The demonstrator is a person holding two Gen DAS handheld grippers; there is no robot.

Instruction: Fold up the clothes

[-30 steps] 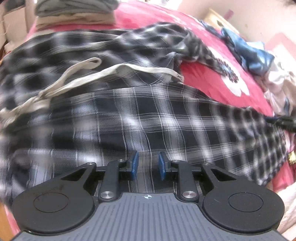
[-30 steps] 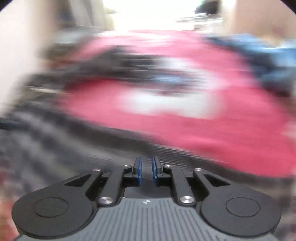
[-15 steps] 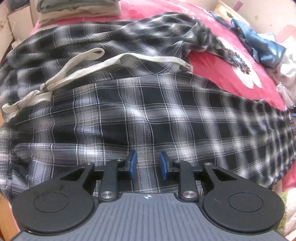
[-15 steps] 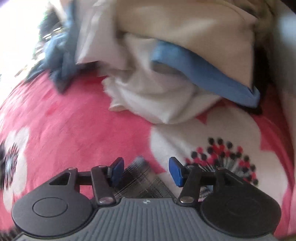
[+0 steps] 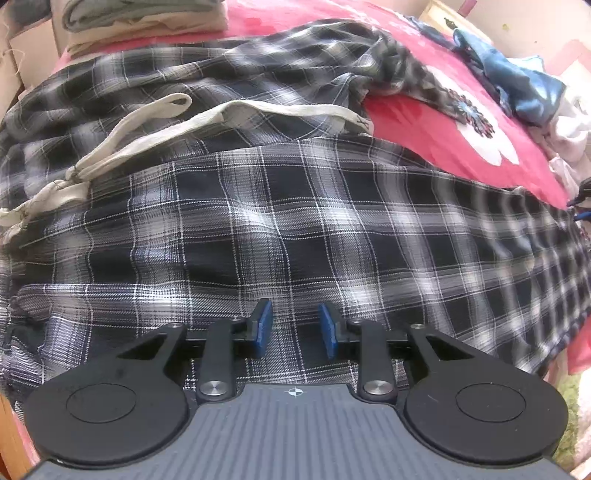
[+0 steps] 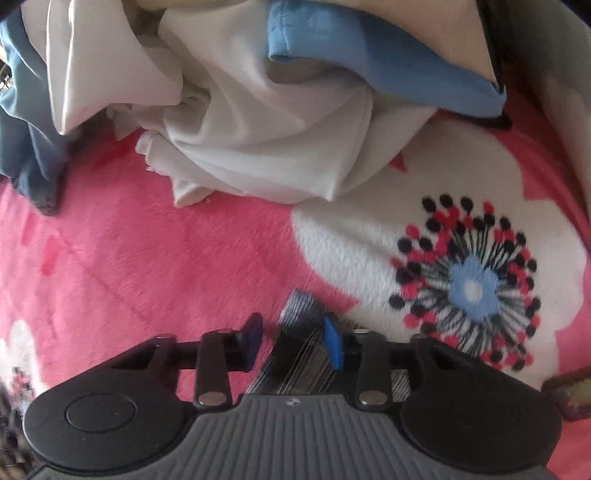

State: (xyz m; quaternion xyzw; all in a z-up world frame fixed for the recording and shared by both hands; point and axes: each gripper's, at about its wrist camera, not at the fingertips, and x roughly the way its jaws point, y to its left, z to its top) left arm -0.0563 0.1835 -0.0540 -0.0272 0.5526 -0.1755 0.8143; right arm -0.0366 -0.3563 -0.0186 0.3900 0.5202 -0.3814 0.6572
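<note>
A black-and-white plaid garment point(image 5: 295, 229) with a cream drawstring point(image 5: 155, 136) lies spread over the bed, and its far part is bunched. My left gripper point(image 5: 295, 326) hovers open just over its near edge, with no cloth between the blue pads. In the right wrist view a plaid corner point(image 6: 299, 314) pokes up between the fingers of my right gripper point(image 6: 293, 343). It lies against the right pad point(image 6: 332, 345). The jaws still stand apart, with a gap on the left side.
A pink floral blanket point(image 6: 147, 258) covers the bed. A heap of white cloth point(image 6: 266, 147) and a blue garment point(image 6: 369, 70) lies just beyond the right gripper. Folded clothes point(image 5: 140, 22) are stacked at the far left, and crumpled blue clothes point(image 5: 517, 85) at the far right.
The right gripper swung from the plaid towards the clothes heap, opened wide, and has now narrowed around the plaid corner. The left gripper moved in slightly over the plaid.
</note>
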